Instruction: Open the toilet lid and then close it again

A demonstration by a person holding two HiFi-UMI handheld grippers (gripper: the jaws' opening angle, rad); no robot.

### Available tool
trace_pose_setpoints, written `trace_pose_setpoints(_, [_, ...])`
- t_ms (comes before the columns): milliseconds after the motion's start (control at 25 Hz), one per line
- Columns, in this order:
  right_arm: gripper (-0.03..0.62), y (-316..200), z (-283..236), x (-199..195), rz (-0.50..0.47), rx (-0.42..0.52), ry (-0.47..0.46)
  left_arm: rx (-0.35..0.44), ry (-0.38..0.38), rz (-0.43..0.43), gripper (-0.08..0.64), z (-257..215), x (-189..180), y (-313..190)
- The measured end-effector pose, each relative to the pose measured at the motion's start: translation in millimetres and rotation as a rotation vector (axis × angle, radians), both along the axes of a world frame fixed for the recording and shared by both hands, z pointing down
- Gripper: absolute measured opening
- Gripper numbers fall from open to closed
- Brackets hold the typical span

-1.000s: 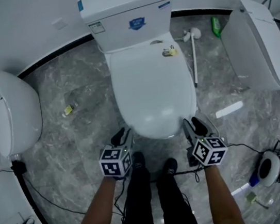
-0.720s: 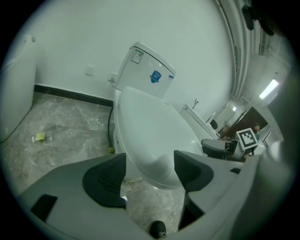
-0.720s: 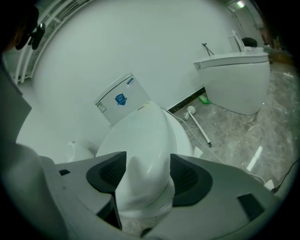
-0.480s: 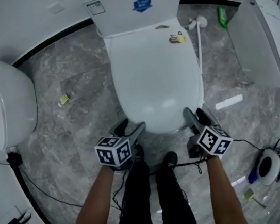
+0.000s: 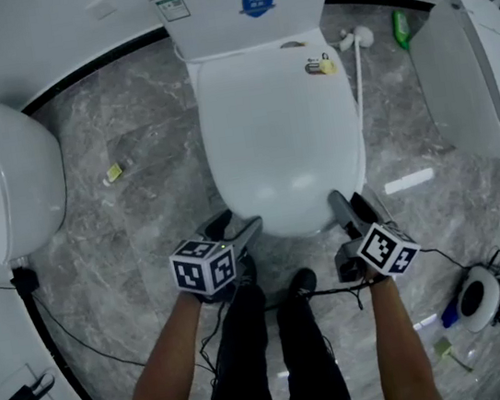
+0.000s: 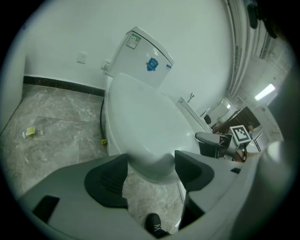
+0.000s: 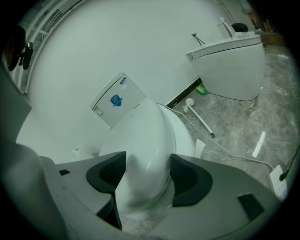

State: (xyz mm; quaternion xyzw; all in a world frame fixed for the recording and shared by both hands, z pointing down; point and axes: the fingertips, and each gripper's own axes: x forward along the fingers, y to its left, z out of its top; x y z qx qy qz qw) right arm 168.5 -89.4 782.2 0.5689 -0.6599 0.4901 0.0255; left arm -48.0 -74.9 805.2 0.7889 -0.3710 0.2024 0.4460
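Observation:
The white toilet's lid (image 5: 277, 134) lies shut over the bowl, below the tank (image 5: 244, 4). My left gripper (image 5: 234, 227) is at the lid's front left edge with its jaws spread wide. In the left gripper view the lid's front (image 6: 145, 122) shows past the gap of the left gripper (image 6: 150, 171), with nothing pressed between the pads. My right gripper (image 5: 353, 204) stands open at the front right edge. In the right gripper view the lid's nose (image 7: 145, 136) fills the gap of the right gripper (image 7: 147, 176), and the pads do not clamp it.
A white fixture (image 5: 5, 180) stands at the left and another toilet (image 5: 472, 68) at the right. A toilet brush (image 5: 359, 85) and a green bottle (image 5: 401, 27) lie by the wall. A small yellow item (image 5: 323, 65) sits on the lid. Cables and a round white device (image 5: 478, 295) lie at the lower right.
Both grippers' jaws have spread from nearly together to wide apart, and both have rolled and sunk slightly at the lid's front edge. The lid stays down.

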Motion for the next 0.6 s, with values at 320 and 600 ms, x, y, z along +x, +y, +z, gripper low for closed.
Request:
trace_pose_setpoints(320, [0.287, 1.0, -18.0, 2.2, 0.025, 0.006, -0.056, 0.014, 0.02, -0.015, 0.316, -19.5, -2.6, -0.6])
trace_pose_setpoints(600, [0.282, 1.5, -44.3, 6.4, 0.036, 0.024, -0.069, 0.022, 0.055, -0.042, 0.312, -47.4, -4.7, -2.3])
